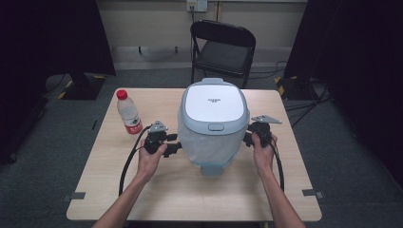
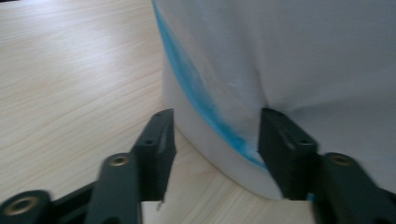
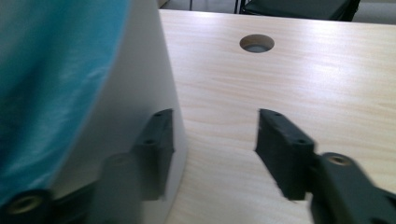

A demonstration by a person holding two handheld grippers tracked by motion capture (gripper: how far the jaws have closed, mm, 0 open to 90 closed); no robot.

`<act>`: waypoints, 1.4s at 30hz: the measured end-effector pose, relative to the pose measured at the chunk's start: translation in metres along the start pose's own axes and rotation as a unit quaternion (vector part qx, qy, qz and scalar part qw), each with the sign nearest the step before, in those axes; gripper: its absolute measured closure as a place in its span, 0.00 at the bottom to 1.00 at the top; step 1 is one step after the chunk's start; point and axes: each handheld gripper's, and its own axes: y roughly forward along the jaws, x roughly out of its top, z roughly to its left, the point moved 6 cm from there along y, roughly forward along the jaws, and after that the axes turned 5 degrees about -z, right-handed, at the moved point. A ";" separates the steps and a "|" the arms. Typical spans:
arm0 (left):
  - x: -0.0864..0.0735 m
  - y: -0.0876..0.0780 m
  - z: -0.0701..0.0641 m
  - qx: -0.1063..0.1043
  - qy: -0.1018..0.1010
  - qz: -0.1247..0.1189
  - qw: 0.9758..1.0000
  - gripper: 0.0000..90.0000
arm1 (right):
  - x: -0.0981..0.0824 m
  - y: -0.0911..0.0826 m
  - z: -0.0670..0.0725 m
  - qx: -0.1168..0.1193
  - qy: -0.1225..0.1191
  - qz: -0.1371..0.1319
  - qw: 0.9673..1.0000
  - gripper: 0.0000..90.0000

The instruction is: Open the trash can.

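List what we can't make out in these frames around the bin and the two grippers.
- Left gripper, left gripper view: whether the far pad presses the bin liner is unclear; blur.
- Right gripper, right gripper view: one finger shows only faintly through the bin wall's blurred edge; contact is unclear.
- Bin base, high view: the overhanging liner hides it.
- Water bottle label, high view: too small to read.
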 end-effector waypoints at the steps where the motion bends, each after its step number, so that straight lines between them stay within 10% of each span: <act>1: -0.001 0.000 0.007 0.023 -0.005 0.007 1.000 0.49 | 0.001 0.000 -0.001 0.002 0.001 0.001 1.000 0.47; 4: -0.002 0.005 0.027 0.071 -0.008 0.026 0.997 0.53 | 0.002 0.000 0.000 -0.001 -0.007 0.003 1.000 0.47; 8: 0.005 0.013 0.031 0.078 -0.022 0.013 0.997 0.53 | 0.002 0.000 -0.001 0.002 -0.004 0.003 1.000 0.47; 13: 0.016 0.025 0.025 0.064 -0.021 -0.002 0.998 0.51 | 0.002 0.000 0.005 0.015 -0.006 0.004 1.000 0.54; 19: 0.013 0.017 0.016 0.040 0.002 0.000 0.999 0.74 | 0.001 -0.006 0.018 0.036 -0.027 0.005 0.999 0.74; 31: -0.005 -0.009 -0.011 0.010 0.023 0.005 1.000 0.75 | -0.015 -0.038 0.031 0.050 -0.051 0.014 0.997 0.72; 42: -0.007 -0.011 -0.006 0.025 0.029 0.011 0.999 0.47 | -0.030 -0.048 0.017 0.011 -0.035 0.041 0.998 0.27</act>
